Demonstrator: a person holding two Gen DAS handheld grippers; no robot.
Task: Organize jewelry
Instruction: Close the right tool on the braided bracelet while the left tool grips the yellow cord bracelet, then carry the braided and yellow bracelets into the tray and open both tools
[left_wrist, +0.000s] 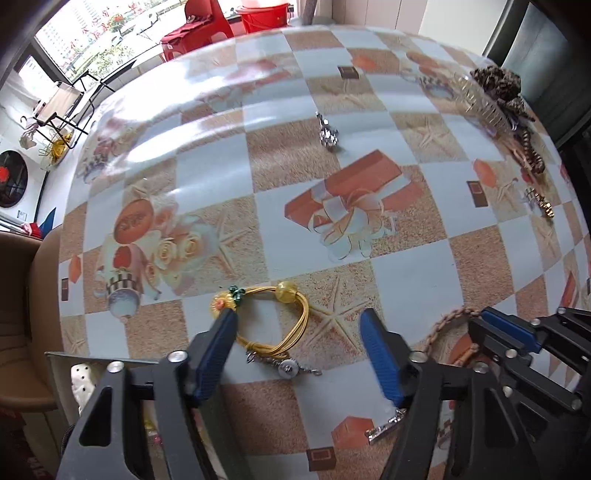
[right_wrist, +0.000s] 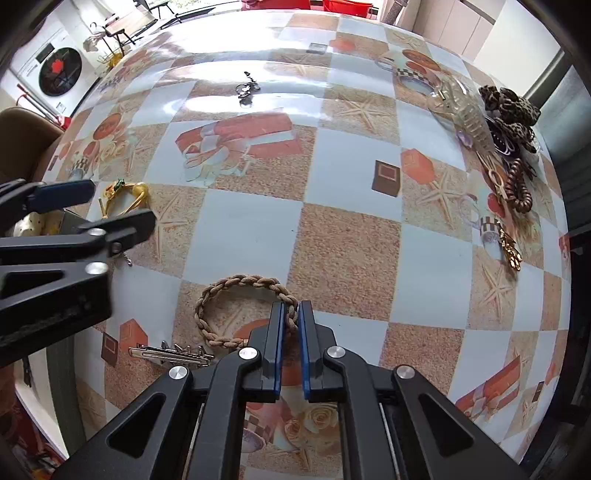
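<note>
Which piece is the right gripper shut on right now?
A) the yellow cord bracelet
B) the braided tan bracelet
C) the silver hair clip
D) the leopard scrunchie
B: the right gripper has its fingers pinched on the braided tan bracelet.

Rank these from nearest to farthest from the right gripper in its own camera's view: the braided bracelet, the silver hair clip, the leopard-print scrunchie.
1. braided bracelet: pinched between the right gripper pads, at the bottom centre.
2. silver hair clip: lying on the table just left of the bracelet.
3. leopard-print scrunchie: far off at the table's upper right edge.
</note>
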